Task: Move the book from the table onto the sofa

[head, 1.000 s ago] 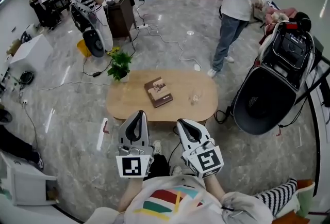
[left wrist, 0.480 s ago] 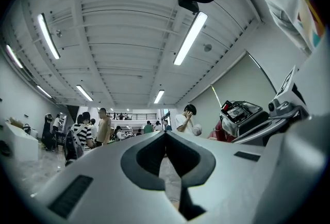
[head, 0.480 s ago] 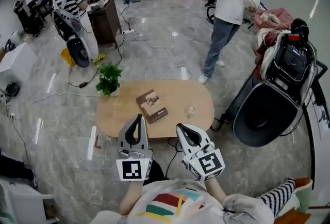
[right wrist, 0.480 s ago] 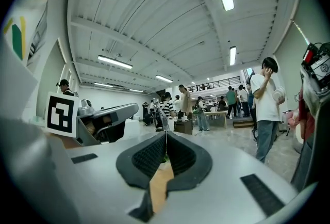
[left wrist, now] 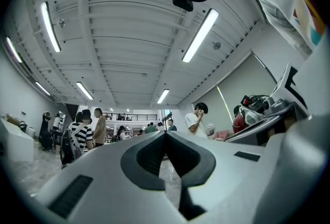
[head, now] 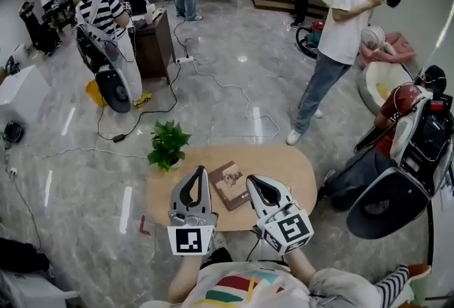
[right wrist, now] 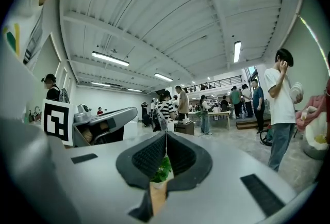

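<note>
Both grippers have come up to the wooden table (head: 294, 170), which lay well ahead of them a moment ago; their tips now overlap its near edge. The left gripper (head: 199, 172) has its jaws pressed together with nothing between them, and the right gripper (head: 250, 181) is the same, closed and empty. The book (head: 230, 186) lies flat on the table, between the two tips. A potted plant (head: 168, 145) stands at the table's left end. Beyond the table a person in a white shirt (head: 344, 23) stands on the floor.
</note>
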A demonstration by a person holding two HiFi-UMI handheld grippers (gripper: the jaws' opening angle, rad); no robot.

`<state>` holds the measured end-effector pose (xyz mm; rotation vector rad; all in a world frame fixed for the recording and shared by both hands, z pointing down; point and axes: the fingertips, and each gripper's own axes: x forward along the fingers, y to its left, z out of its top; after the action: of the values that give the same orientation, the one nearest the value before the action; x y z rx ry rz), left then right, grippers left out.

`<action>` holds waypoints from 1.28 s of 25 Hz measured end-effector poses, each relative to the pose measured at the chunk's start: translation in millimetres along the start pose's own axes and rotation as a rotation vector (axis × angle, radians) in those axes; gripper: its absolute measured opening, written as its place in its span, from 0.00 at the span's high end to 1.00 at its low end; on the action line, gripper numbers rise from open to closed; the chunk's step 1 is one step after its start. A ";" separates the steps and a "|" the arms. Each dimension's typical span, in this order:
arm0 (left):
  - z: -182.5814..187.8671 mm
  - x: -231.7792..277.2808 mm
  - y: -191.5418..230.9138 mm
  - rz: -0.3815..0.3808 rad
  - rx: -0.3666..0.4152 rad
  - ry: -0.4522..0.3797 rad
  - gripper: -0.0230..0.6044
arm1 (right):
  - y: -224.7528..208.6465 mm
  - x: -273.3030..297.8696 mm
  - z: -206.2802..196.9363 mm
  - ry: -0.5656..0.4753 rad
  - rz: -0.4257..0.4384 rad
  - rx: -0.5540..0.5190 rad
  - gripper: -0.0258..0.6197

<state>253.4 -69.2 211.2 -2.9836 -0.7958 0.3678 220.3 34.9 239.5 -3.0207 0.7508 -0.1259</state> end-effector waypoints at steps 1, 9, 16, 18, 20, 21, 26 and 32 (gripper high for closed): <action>-4.4 8.6 12.6 -0.001 0.000 0.004 0.95 | -1.9 13.0 1.3 0.001 -0.008 -0.003 0.94; -47.0 76.3 39.5 -0.067 -0.055 0.033 0.95 | -48.3 61.6 -0.4 0.022 -0.115 0.008 0.94; -56.6 127.1 30.0 -0.068 -0.021 0.054 0.95 | -92.9 101.6 -6.7 0.001 -0.071 0.030 0.94; -55.4 143.7 28.5 -0.050 -0.008 0.055 0.95 | -107.2 113.6 -7.3 -0.005 -0.043 0.046 0.94; -55.8 160.3 21.5 -0.038 -0.022 0.048 0.95 | -124.0 121.5 -4.9 -0.010 -0.016 0.043 0.94; -56.5 167.9 18.7 -0.027 -0.019 0.047 0.95 | -131.5 124.9 -4.1 -0.016 -0.002 0.039 0.94; -65.1 199.4 9.9 0.004 0.009 0.072 0.95 | -160.2 141.7 -11.4 -0.009 0.056 0.046 0.94; -104.5 208.4 13.4 0.017 0.037 0.124 0.95 | -173.9 164.1 -61.8 0.086 0.091 0.086 0.94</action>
<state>459.8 25.5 265.9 -2.9459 -0.7442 0.1927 440.7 111.3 320.7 -2.9103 0.8639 -0.2794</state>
